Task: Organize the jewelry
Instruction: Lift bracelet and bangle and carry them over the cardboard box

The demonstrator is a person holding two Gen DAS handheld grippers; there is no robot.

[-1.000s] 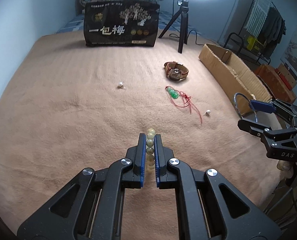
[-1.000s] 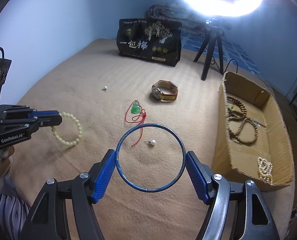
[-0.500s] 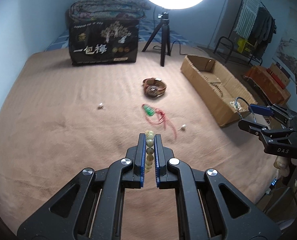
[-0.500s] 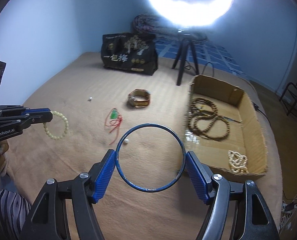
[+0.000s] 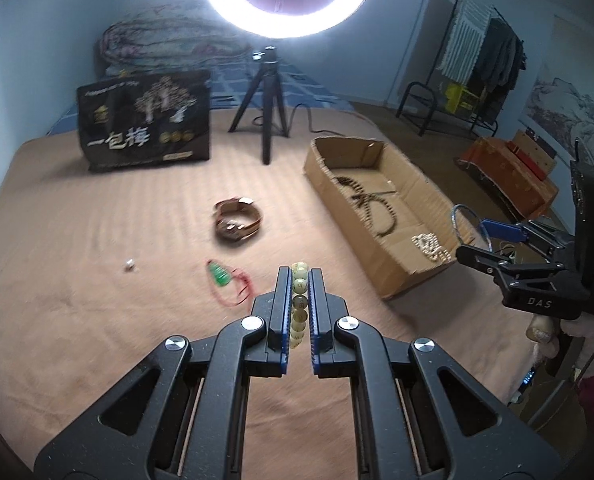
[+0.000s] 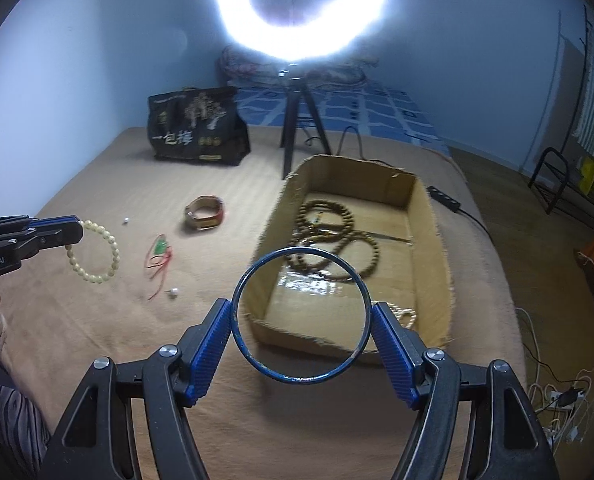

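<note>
Left claw (image 5: 298, 280) pinches a pale beaded bracelet (image 6: 95, 251), its loop dangling above the tan blanket (image 5: 97, 320). Right claw (image 6: 302, 322) clamps a blue bangle (image 6: 300, 314) across its width, hovering at the near end of the cardboard box (image 6: 429, 216). Inside the box lie brown prayer beads (image 6: 329, 236). Left of the box: a leather watch (image 6: 204, 216), a green pendant on red cord (image 6: 160, 249), two loose pearls (image 6: 173, 291).

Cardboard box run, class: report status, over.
Left claw shut on pale bead bracelet. Right claw shut on blue metal bangle, at brown cardboard box. Nothing in the way.
</note>
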